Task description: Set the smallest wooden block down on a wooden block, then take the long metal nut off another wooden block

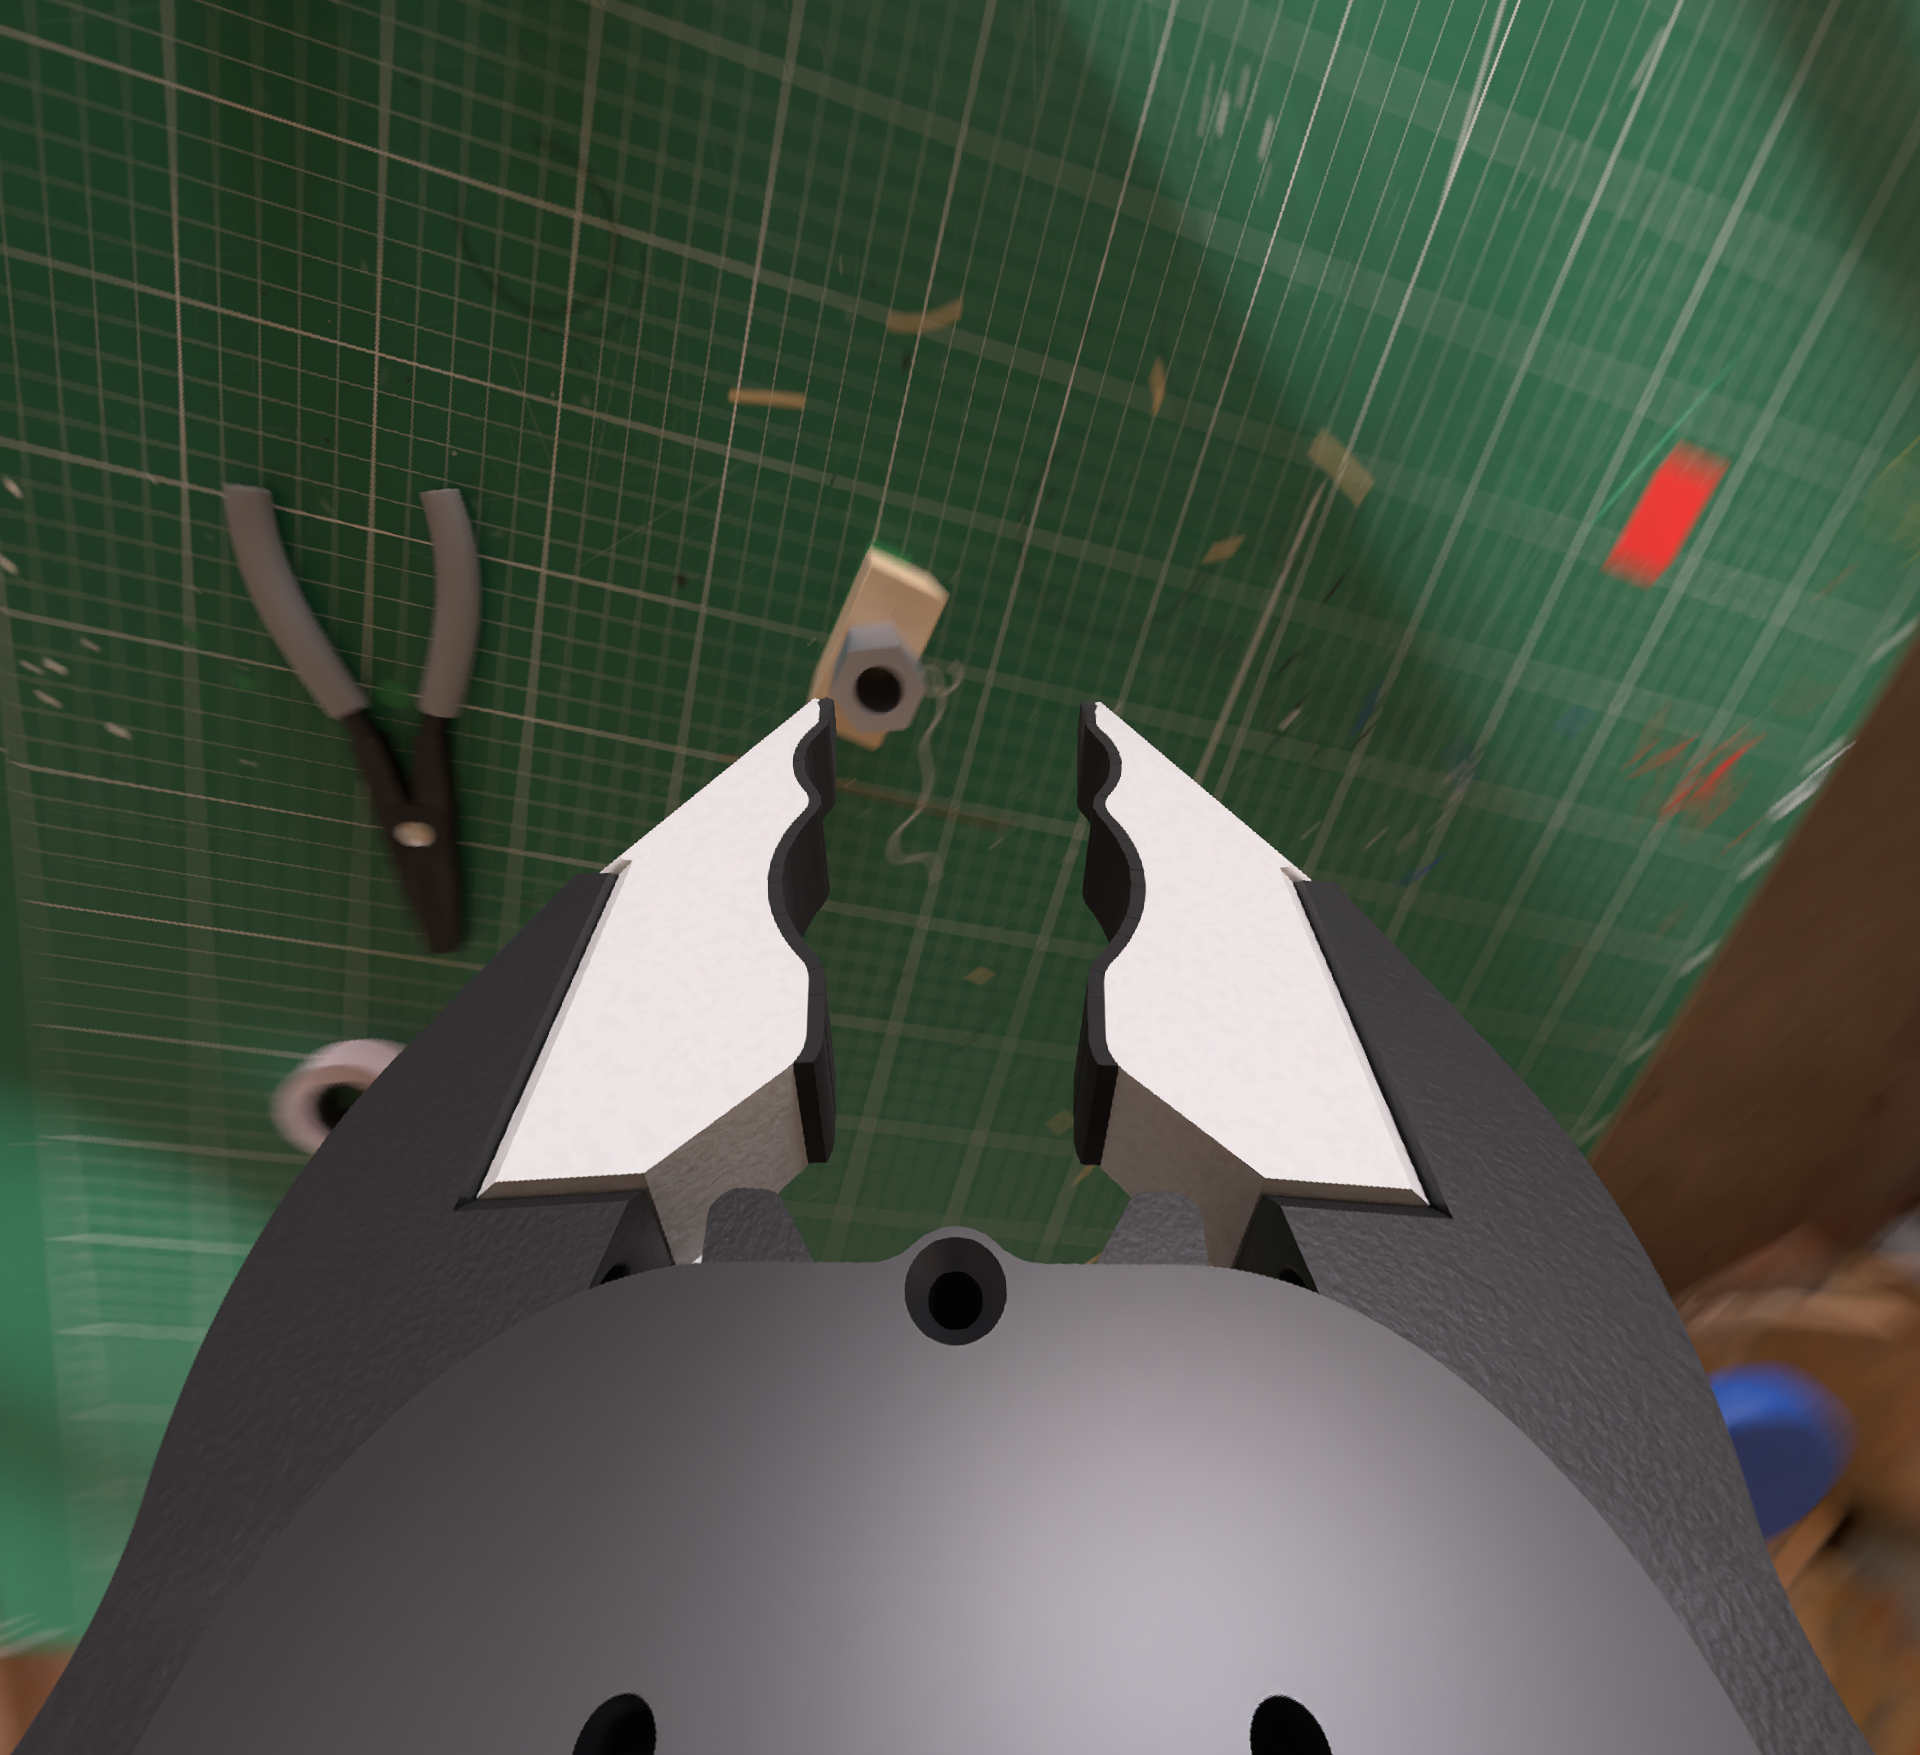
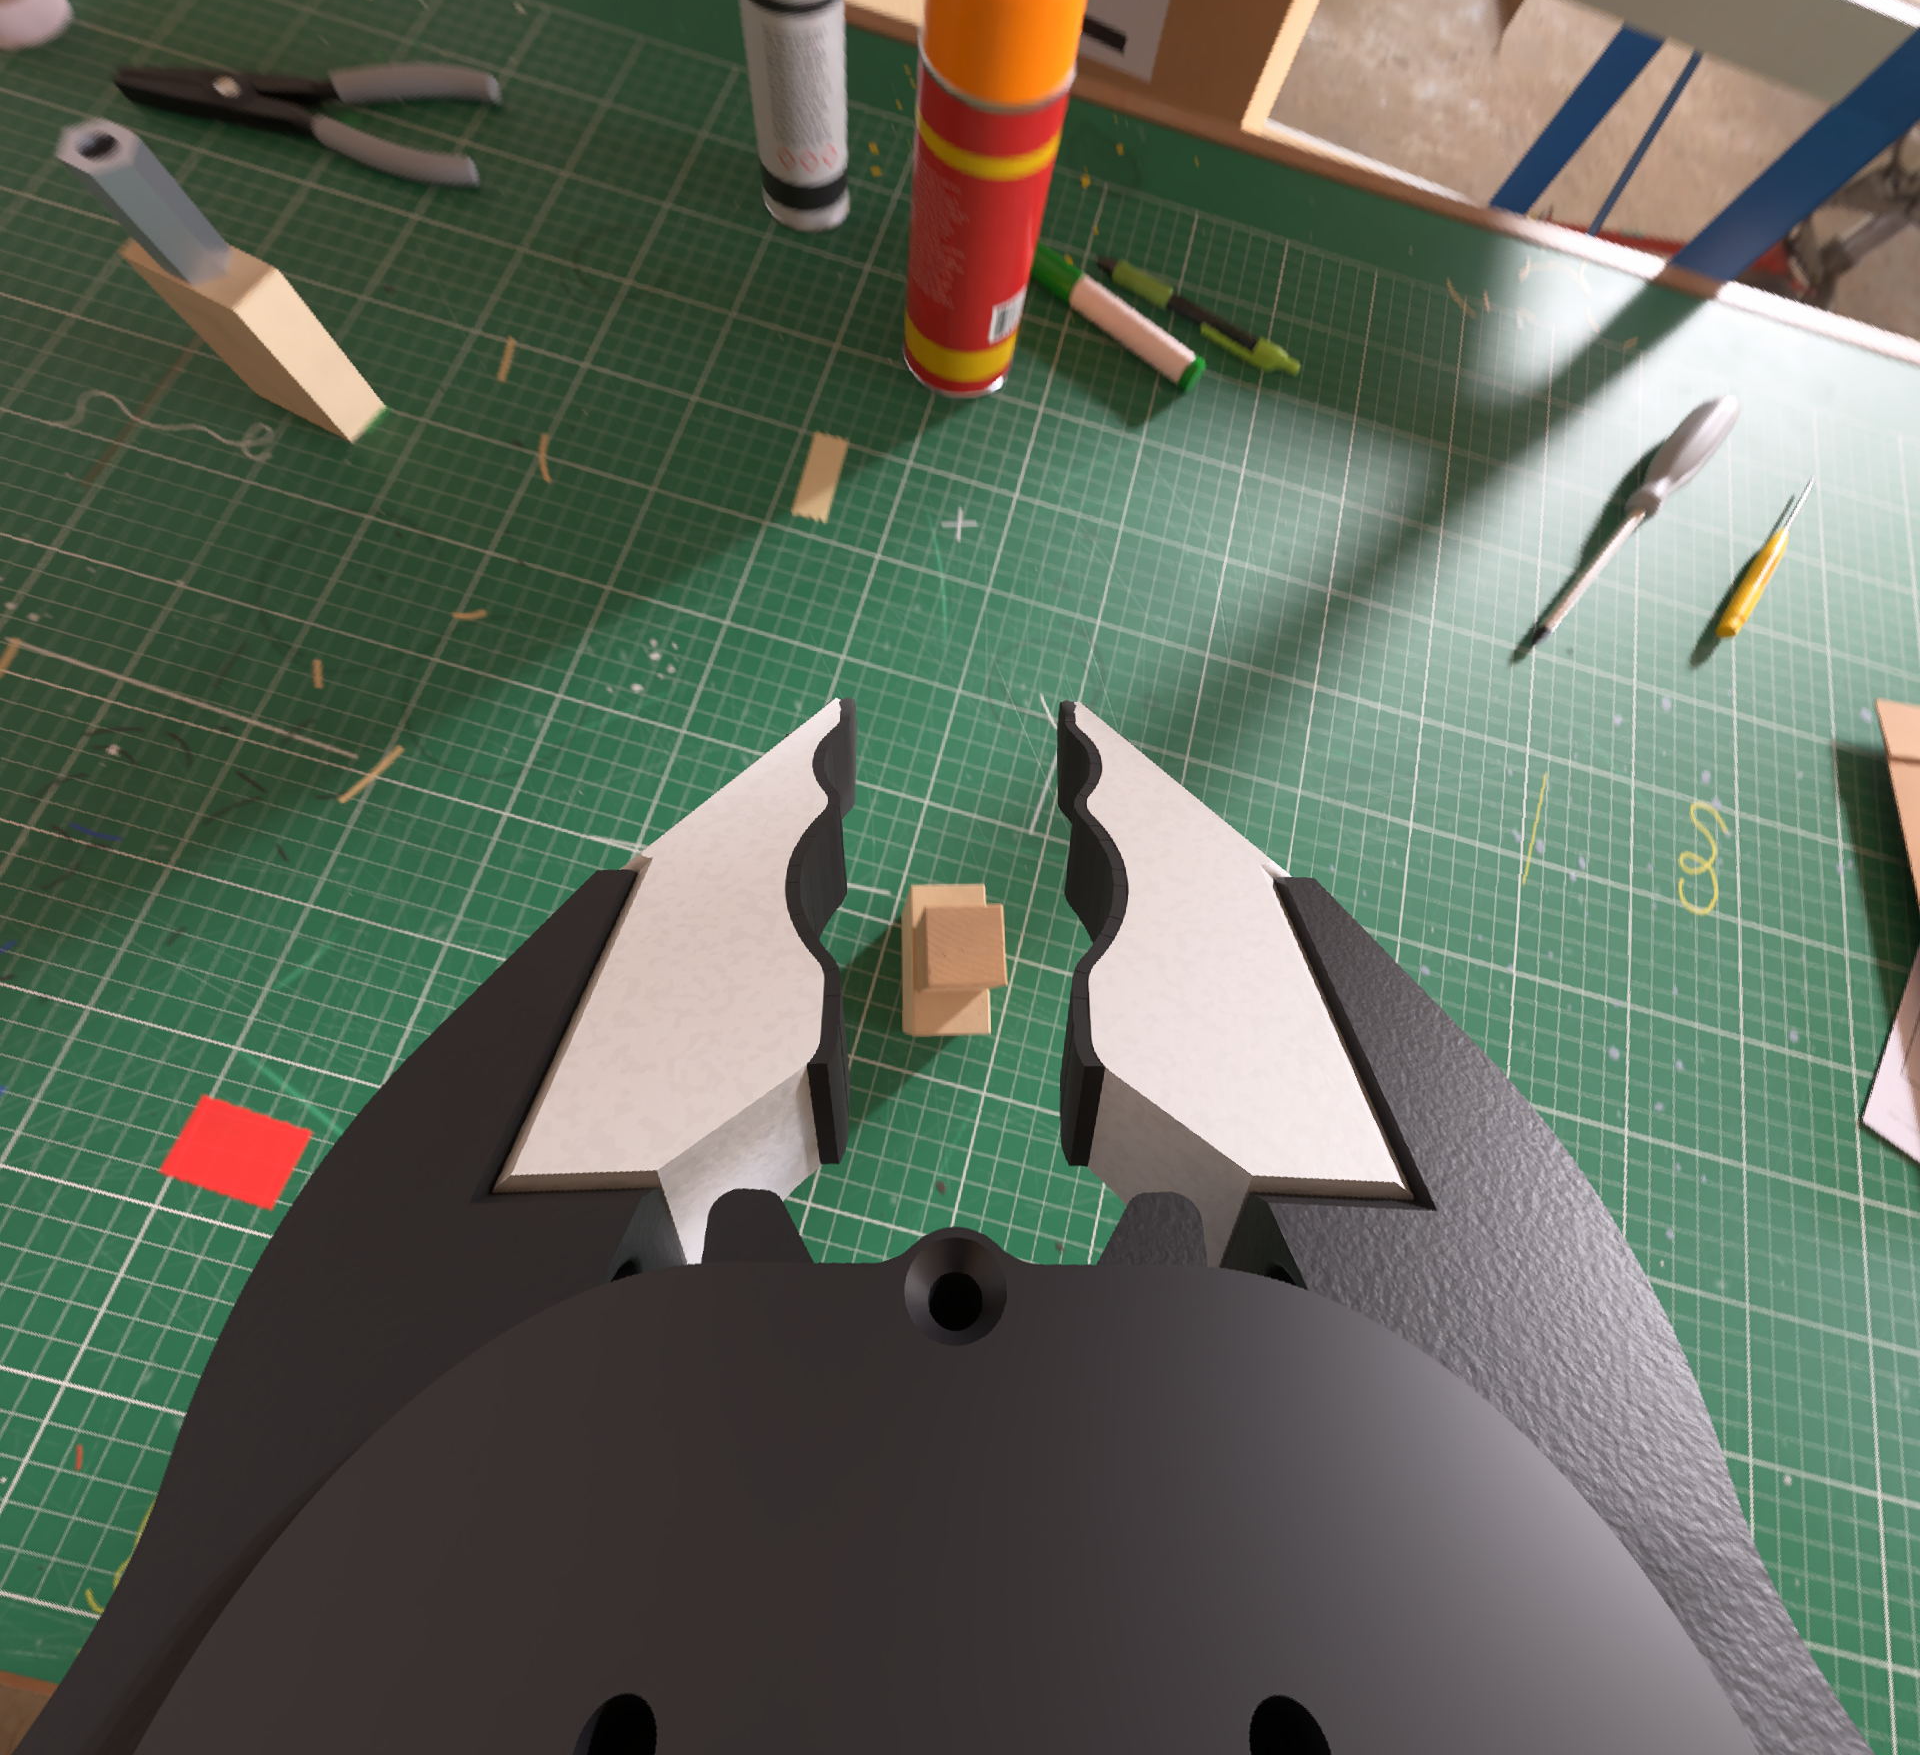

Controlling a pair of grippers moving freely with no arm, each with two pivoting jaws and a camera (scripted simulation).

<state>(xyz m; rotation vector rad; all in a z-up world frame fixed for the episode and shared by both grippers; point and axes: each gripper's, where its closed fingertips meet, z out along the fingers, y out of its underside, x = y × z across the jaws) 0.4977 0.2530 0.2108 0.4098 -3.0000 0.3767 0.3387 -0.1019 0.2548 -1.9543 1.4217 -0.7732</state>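
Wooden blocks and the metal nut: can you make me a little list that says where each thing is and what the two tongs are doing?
smallest wooden block: lying crosswise on top of a bigger wooden block, on the green mat
long metal nut: standing upright on the tall wooden block
left tongs: open, empty, above the nut
right tongs: open, empty, above the stacked blocks
pliers: flat on the mat, left of the nut
done so far: stacking looks done; nut not yet taken off

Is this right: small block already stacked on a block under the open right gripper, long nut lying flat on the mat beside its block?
Not quite. The long metal nut is not flat on the mat: it stands upright on top of its wooden block, as the right wrist view shows. The rest holds: the smallest wooden block sits on another block under the open right gripper.
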